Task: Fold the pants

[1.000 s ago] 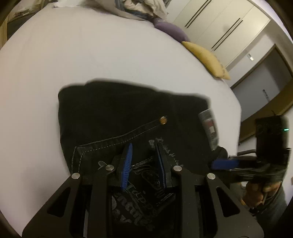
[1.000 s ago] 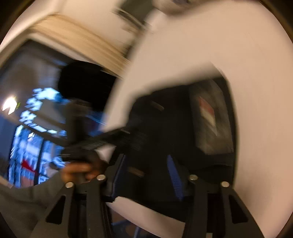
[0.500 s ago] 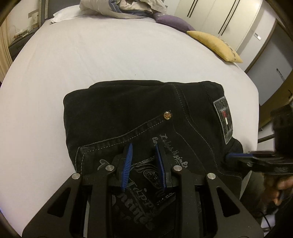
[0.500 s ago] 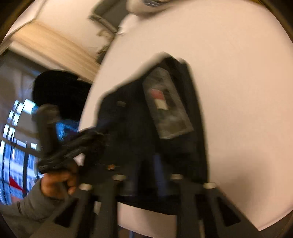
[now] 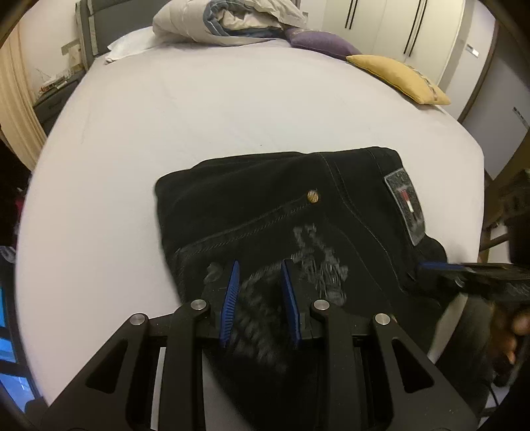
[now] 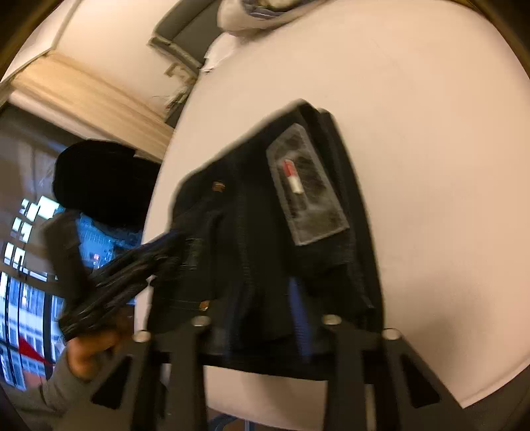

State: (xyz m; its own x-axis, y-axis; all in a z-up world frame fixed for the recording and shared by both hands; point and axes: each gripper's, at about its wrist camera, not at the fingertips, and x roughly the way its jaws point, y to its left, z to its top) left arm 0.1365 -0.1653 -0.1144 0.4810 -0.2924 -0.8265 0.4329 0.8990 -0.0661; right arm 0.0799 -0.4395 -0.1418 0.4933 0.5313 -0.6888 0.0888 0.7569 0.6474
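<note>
Black jeans [image 5: 265,212], folded into a compact block, lie on the white bed near its front edge. A grey brand patch [image 5: 405,207] and a brass rivet [image 5: 313,196] face up. My left gripper [image 5: 260,286] hovers over the near part of the jeans, its blue pads apart with no cloth between them. In the right wrist view the jeans [image 6: 251,212] fill the middle and my right gripper [image 6: 268,308] sits at their near waistband edge; blur hides whether it pinches cloth. The right gripper also shows in the left wrist view [image 5: 440,267], at the jeans' right edge.
A bundled duvet [image 5: 228,20], a purple cushion [image 5: 319,41] and a yellow cushion [image 5: 397,78] lie at the far end of the bed [image 5: 198,116]. Wardrobe doors stand at the back right. The bed's edge runs just below the jeans.
Both grippers have drawn back toward the bed's front edge, so the jeans sit farther out. The right gripper's pads have come closer together. The jeans themselves lie in the same place.
</note>
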